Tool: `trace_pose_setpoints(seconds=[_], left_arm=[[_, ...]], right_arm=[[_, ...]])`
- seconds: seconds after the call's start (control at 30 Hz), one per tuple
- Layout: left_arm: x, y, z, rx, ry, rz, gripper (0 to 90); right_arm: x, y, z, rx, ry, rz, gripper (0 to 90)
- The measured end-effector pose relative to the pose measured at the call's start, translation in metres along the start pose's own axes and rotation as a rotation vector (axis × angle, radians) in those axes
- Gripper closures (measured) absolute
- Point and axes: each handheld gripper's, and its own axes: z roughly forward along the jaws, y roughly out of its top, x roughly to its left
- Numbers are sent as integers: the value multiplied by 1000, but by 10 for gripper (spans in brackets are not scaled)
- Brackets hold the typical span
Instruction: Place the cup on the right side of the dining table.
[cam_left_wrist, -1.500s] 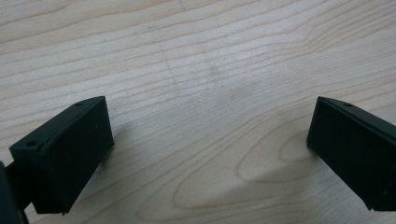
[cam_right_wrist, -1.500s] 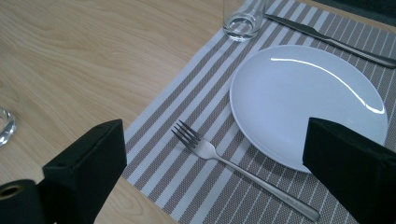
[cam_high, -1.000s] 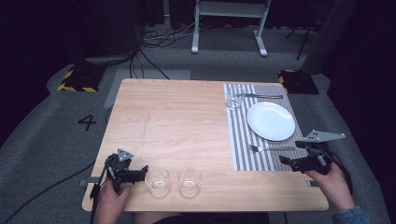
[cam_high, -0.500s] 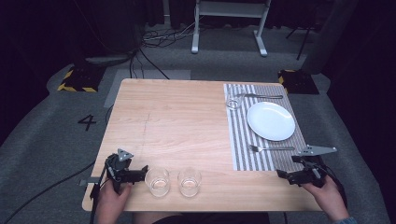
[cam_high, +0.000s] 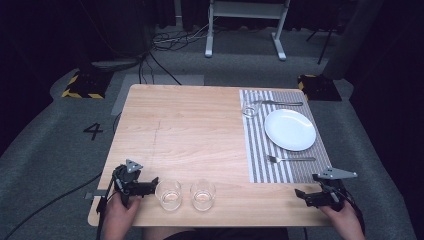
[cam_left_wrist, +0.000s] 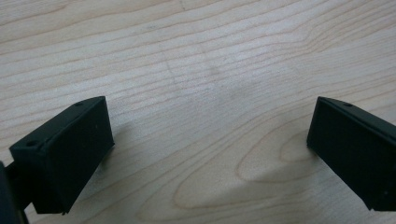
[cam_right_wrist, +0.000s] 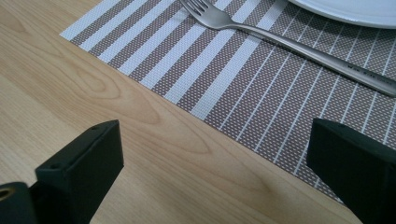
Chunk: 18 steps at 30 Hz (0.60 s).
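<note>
My left gripper rests on the wooden table at the near left, open, its jaws wide apart over bare wood. Just right of it stand two empty clear glasses. My right gripper sits open at the near right corner, just below the striped placemat. In the right gripper view the placemat's edge and a fork lie ahead of the open jaws. On the placemat are a white plate, a fork, a third glass and cutlery at the far edge.
Beyond the table are a white metal stand, floor cables and yellow-black striped blocks. A "4" is marked on the grey floor at the left.
My right gripper has drawn back toward the table's near edge, off the placemat's corner. The left gripper has not moved.
</note>
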Motion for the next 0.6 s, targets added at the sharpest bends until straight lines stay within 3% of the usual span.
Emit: trace_pose_setpoints(seconds=[0.13, 0.3, 0.33, 0.37, 0.6], left_arm=[[0, 0, 0, 0, 0, 0, 5], [0, 0, 0, 0, 0, 0, 5], [0, 0, 0, 0, 0, -1, 5], [0, 0, 0, 0, 0, 0, 5], [0, 0, 0, 0, 0, 0, 5]], right_arm=[[2, -5, 4, -20, -20, -17, 0], [4, -15, 17, 34, -16, -7, 0], [6, -20, 20, -6, -19, -23, 0], [7, -21, 20, -12, -20, -15, 0], [8, -21, 20, -12, -22, -13, 0]])
